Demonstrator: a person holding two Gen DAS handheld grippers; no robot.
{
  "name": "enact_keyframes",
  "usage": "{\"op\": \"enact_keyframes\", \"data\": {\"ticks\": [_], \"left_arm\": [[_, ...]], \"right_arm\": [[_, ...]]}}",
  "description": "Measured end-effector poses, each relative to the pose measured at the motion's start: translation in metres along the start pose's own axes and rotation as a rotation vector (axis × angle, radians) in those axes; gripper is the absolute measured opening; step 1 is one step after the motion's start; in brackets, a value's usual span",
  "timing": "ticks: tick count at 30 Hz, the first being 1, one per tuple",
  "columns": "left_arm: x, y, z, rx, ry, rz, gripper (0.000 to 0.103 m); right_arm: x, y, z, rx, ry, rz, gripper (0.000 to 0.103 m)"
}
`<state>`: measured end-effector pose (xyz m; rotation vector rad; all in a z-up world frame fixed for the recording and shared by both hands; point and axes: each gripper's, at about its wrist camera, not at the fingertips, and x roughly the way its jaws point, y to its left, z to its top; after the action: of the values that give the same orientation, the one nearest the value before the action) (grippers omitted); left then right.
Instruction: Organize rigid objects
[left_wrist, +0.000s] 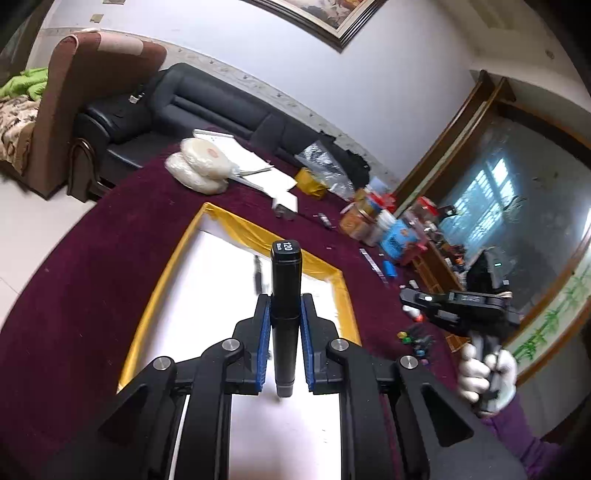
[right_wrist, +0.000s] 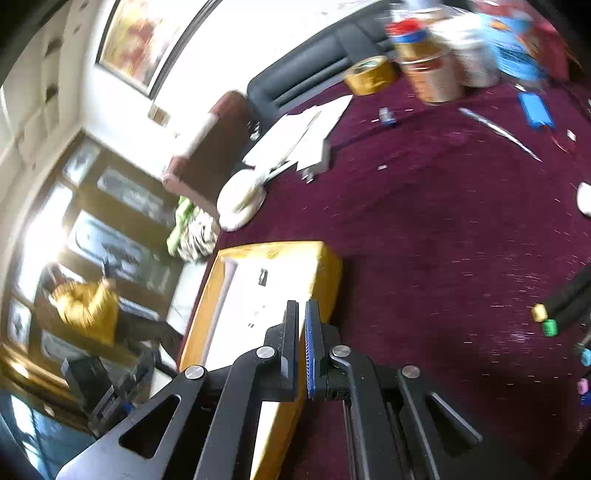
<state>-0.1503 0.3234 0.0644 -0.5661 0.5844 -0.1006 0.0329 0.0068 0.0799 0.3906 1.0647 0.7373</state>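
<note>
My left gripper (left_wrist: 286, 301) is shut on a black marker (left_wrist: 286, 273) whose cap end, labelled 120, points away from me. It hangs over a white tray with a yellow rim (left_wrist: 162, 288). A small dark item (left_wrist: 257, 273) lies inside the tray. A white-gloved hand (left_wrist: 484, 373) holds my right gripper (left_wrist: 408, 301) to the right of the tray. In the right wrist view my right gripper (right_wrist: 303, 306) is shut with nothing between its fingers, above the tray's near corner (right_wrist: 328, 266). Small coloured pieces (right_wrist: 543, 319) lie on the cloth at the right.
A dark red cloth (left_wrist: 92, 258) covers the round table. Papers (left_wrist: 255, 166), white round packs (left_wrist: 199, 166), a yellow tape roll (right_wrist: 371, 74), tins and jars (left_wrist: 369, 218) and a blue box (right_wrist: 535, 110) crowd the far side. A black sofa (left_wrist: 207, 99) stands behind.
</note>
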Motion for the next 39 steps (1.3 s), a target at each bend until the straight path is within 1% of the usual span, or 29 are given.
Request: {"op": "enact_keyframes", "data": {"ticks": [2,3,4,5,6,7,8,11,13,14,16,19,20,23,24,26,31,35,39], "left_arm": [[0.005,0.004,0.001,-0.002,0.009,0.003,0.012],[0.008,0.006,0.002,-0.004,0.014,-0.001,0.012],[0.01,0.008,0.002,-0.007,0.019,-0.004,0.012],[0.011,0.01,0.001,-0.012,0.023,-0.009,0.012],[0.012,0.013,0.001,-0.016,0.028,-0.019,0.013],[0.013,0.014,0.001,-0.016,0.032,-0.023,0.013],[0.015,0.015,0.0,-0.015,0.036,-0.023,0.013],[0.027,0.019,0.003,-0.022,0.068,-0.011,0.013],[0.036,0.021,0.008,-0.027,0.085,-0.007,0.013],[0.041,0.022,0.012,-0.036,0.096,-0.003,0.013],[0.055,0.027,0.019,-0.064,0.124,-0.006,0.013],[0.073,0.031,0.029,-0.086,0.149,0.018,0.013],[0.079,0.03,0.031,-0.081,0.155,0.032,0.013],[0.1,0.027,0.034,-0.068,0.188,0.069,0.013],[0.108,0.027,0.034,-0.063,0.202,0.085,0.013],[0.119,0.026,0.033,-0.058,0.223,0.107,0.013],[0.142,0.03,0.031,-0.058,0.261,0.166,0.013],[0.141,0.031,0.031,-0.065,0.248,0.189,0.013],[0.123,0.03,0.034,-0.085,0.22,0.166,0.018]], "right_arm": [[0.006,0.01,-0.004,-0.025,-0.007,-0.018,0.004],[0.004,0.013,-0.006,-0.053,-0.01,-0.042,0.005],[0.006,0.017,-0.011,-0.099,-0.002,-0.093,0.007],[0.005,0.017,-0.015,-0.124,0.007,-0.116,0.014],[0.006,0.016,-0.02,-0.155,0.029,-0.137,0.027],[0.009,0.014,-0.031,-0.191,0.072,-0.17,0.033],[0.011,0.013,-0.038,-0.207,0.091,-0.186,0.04],[0.013,0.007,-0.075,-0.277,0.168,-0.216,0.04],[0.018,0.006,-0.097,-0.32,0.203,-0.236,0.04],[0.019,0.006,-0.104,-0.336,0.21,-0.249,0.04],[0.023,0.005,-0.118,-0.389,0.215,-0.303,0.04],[0.027,0.008,-0.131,-0.464,0.205,-0.362,0.039],[0.028,0.009,-0.133,-0.48,0.202,-0.377,0.038],[0.028,0.011,-0.139,-0.526,0.186,-0.425,0.022],[0.026,0.008,-0.139,-0.52,0.182,-0.419,0.017],[0.022,0.002,-0.136,-0.499,0.175,-0.408,0.013],[0.02,-0.005,-0.131,-0.43,0.16,-0.343,0.013],[0.009,-0.022,-0.118,-0.301,0.155,-0.223,0.013],[-0.012,-0.036,-0.103,-0.181,0.133,-0.083,0.013]]}}
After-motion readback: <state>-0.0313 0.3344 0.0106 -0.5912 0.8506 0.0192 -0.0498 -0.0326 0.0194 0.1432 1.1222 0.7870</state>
